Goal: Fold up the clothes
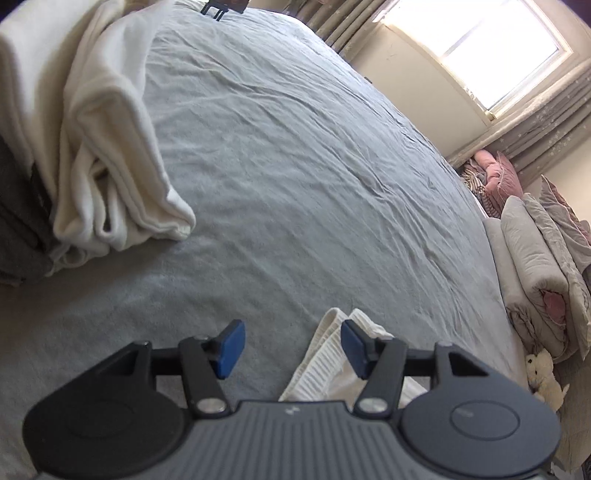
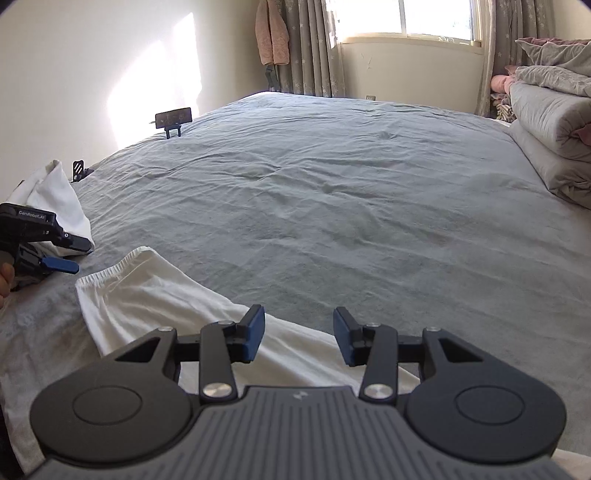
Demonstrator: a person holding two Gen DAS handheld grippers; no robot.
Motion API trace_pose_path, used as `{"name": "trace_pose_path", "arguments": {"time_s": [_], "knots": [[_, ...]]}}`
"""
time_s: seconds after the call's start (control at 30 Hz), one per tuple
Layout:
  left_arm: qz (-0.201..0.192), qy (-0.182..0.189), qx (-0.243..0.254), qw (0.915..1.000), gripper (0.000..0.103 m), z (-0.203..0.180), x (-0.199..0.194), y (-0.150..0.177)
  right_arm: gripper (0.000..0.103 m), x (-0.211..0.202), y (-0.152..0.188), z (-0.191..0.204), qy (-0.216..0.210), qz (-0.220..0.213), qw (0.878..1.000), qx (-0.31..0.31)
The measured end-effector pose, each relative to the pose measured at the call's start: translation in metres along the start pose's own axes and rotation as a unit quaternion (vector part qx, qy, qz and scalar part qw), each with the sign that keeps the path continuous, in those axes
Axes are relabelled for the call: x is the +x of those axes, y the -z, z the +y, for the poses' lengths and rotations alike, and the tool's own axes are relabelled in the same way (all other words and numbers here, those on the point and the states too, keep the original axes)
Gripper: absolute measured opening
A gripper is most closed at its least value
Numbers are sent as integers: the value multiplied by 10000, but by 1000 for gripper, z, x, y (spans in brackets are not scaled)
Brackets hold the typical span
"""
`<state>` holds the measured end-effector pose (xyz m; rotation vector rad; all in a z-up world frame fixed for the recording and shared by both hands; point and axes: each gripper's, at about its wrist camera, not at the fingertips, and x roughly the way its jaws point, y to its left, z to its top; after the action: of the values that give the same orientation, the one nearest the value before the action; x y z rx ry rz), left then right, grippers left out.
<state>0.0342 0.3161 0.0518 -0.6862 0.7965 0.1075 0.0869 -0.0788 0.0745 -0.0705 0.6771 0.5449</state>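
Both the left claw (image 1: 292,345) and right claw (image 2: 299,338) are wide and empty over the white garment (image 2: 166,295) on the bed (image 2: 332,206), so a pinch might catch the sheet too.

- A grey bedsheet (image 2: 332,206) is covering the whole bed, lying wrinkled.
- Rolled grey quilts (image 2: 546,122) are stacking up at the far right edge — pink bedding (image 1: 495,173) is showing beside them.
- Starred curtains (image 2: 310,48) are hanging beside a bright window (image 2: 402,16).
- A pink garment (image 2: 272,33) is hanging at the far wall.
- A small dark stand (image 2: 173,120) is sitting far left — sunlight is falling behind it.
- A plush toy (image 1: 543,376) is lying near the right.
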Motion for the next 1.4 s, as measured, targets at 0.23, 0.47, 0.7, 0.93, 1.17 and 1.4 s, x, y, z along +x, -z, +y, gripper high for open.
{"name": "trace_pose_path", "arguments": {"time_s": [0.23, 0.47, 0.7, 0.93, 1.17, 1.4], "knots": [[201, 108, 771, 9968, 59, -44, 41, -7, 45, 56, -8, 11, -463, 749, 9935, -716], [232, -120, 1336, 9907, 34, -61, 58, -3, 49, 58, 5, 12, -706, 996, 9845, -1256], [153, -371, 1524, 9875, 23, -68, 65, 3, 10, 19, 21, 42, -200, 386, 9831, -1778], [74, -628, 1714, 9832, 23, -74, 70, 9, 17, 9, 47, 61, -79, 405, 9729, -2274], [58, -787, 1858, 9794, 23, -79, 73, 13, 31, 7, 18, 16, -81, 104, 9901, -1398], [63, -804, 1840, 9796, 23, -79, 76, 13, 40, 43, 16, -47, -869, 524, 9941, 377]]}}
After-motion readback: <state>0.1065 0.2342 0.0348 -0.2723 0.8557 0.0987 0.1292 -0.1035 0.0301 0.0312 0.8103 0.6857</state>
